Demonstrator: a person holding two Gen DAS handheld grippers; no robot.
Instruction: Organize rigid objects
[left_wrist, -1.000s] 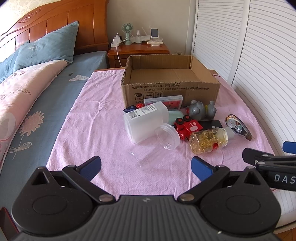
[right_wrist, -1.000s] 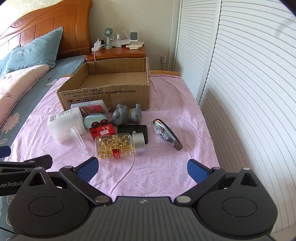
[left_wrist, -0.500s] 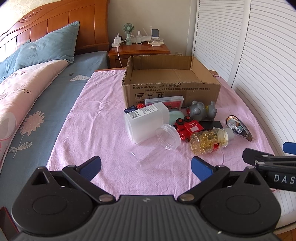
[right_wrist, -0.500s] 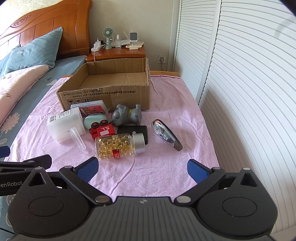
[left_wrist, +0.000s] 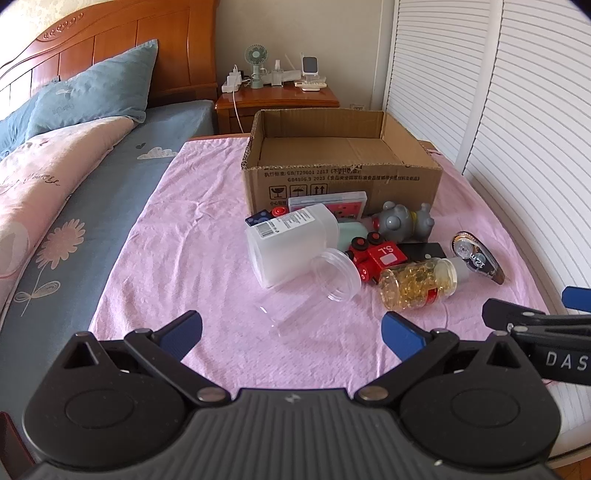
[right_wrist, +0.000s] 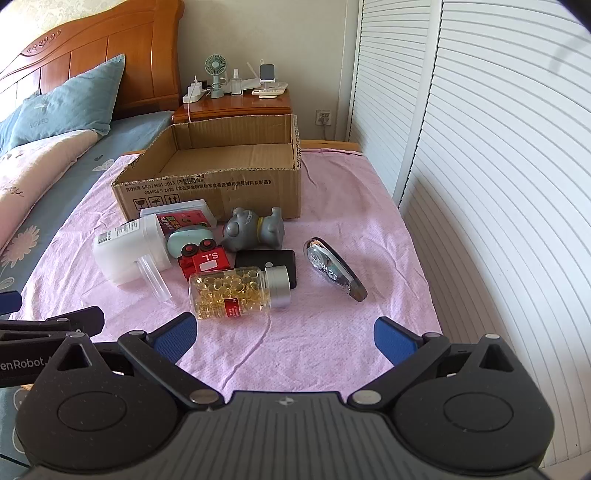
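An open cardboard box (left_wrist: 343, 177) (right_wrist: 221, 188) stands on the pink cloth. In front of it lies a heap: a white plastic container (left_wrist: 291, 247) (right_wrist: 127, 251), a clear cup (left_wrist: 314, 291), a red toy car (left_wrist: 376, 258) (right_wrist: 205, 260), a capsule bottle (left_wrist: 421, 282) (right_wrist: 236, 291), a grey toy (left_wrist: 402, 221) (right_wrist: 255, 230), a black case (right_wrist: 269, 260), a correction tape (left_wrist: 476, 258) (right_wrist: 334, 267) and a flat card box (right_wrist: 181, 218). My left gripper (left_wrist: 291, 330) is open and empty, short of the cup. My right gripper (right_wrist: 284, 336) is open and empty, short of the bottle.
A bed with pillows (left_wrist: 85, 96) and a blue sheet lies to the left. A wooden nightstand (left_wrist: 277, 99) with a fan and chargers stands behind the box. White louvred doors (right_wrist: 498, 166) run along the right side. The cloth's near edge is under both grippers.
Both views have shifted only very slightly. Nothing on the cloth has moved and both grippers stay open.
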